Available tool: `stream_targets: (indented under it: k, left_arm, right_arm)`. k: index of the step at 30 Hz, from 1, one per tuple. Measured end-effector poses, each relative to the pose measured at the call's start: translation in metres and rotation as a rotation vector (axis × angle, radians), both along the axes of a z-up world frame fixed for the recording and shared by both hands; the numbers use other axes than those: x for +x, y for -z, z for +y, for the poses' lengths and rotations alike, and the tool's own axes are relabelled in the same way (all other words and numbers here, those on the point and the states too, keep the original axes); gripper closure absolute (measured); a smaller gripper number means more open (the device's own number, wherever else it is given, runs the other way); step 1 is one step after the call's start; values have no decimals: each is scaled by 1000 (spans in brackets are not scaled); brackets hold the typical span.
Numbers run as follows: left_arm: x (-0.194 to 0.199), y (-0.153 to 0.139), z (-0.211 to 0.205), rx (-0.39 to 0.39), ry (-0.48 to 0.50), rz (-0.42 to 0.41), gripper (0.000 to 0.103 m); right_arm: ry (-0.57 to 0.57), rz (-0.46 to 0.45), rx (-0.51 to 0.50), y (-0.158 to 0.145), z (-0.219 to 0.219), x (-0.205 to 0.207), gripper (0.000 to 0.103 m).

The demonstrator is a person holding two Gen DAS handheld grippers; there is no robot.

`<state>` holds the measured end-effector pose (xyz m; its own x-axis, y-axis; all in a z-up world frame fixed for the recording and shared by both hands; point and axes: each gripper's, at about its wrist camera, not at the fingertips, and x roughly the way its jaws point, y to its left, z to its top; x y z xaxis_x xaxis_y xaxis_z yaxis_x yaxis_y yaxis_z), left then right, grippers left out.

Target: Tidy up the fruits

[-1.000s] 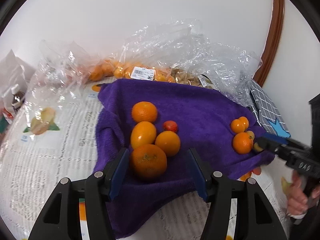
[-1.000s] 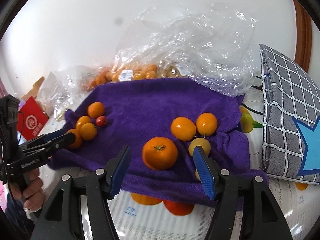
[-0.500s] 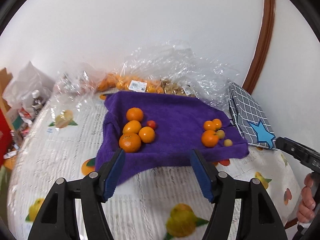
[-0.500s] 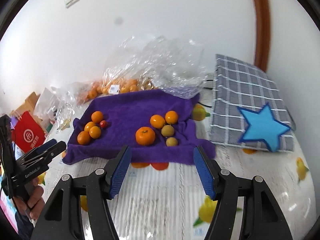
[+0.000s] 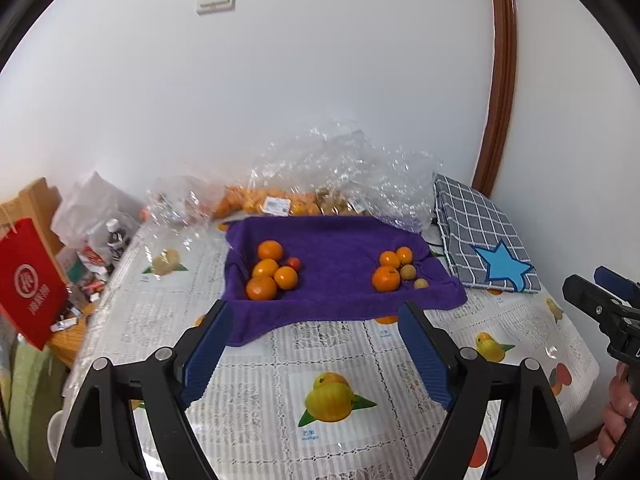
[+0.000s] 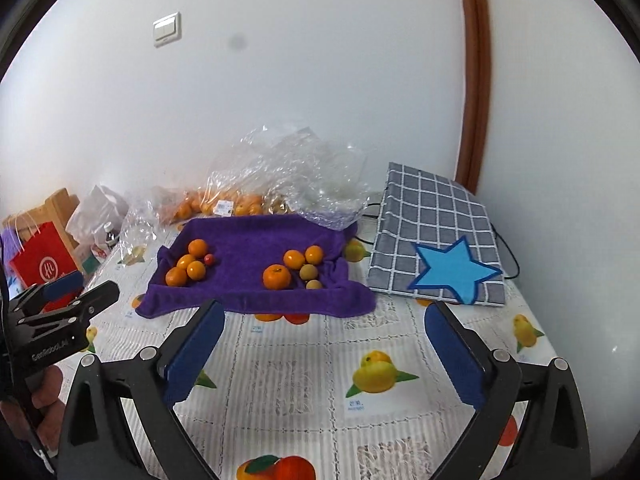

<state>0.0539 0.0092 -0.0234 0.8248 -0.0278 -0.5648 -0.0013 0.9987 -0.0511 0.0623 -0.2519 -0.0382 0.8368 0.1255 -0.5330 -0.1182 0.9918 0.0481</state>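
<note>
On the purple towel [image 5: 340,276], spread over the counter [image 5: 328,360] with its fruit-print cover, the fruits are seen gathered into two separate groups. The left group [image 5: 272,272] is made up of four oranges bunched so that they touch, with one small red fruit [image 5: 294,263] just beside them. The right group [image 5: 394,270] is made up of three oranges and two small yellowish-brown fruits [image 5: 408,271], also close together. The two groups are kept well apart, with bare towel between them.

The left claw [image 5: 316,348] is held back from the towel, above the near part of the counter; its jaws are opening and nothing is between them. The right claw [image 6: 324,344] is likewise held short of the towel, its jaws opening wide with nothing between them. No fruit is being carried by either one.

From how things lie, the sorting appears to be finished or very nearly so: every fruit on the towel belongs to one group or the other, and none is left stranded between them. More oranges are visible inside the clear plastic bags [image 5: 320,184] at the far edge of the towel, against the wall; whether those are meant to be sorted too cannot be told. A checked cushion with a blue star [image 6: 440,240] lies to the right, clear of the fruit.
</note>
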Motion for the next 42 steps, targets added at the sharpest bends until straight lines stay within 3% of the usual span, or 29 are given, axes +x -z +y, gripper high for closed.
stream_targets:
  k: [10,42]
  left_arm:
    - [-12,-17,0,12,-36,-38,17]
    - [-5,-14,25,-8,-84,-22,17]
  right_arm:
    - [-10,-27,-12,-6,4,-15,4]
    - [14,-6,-18,0,-6,-10,4]
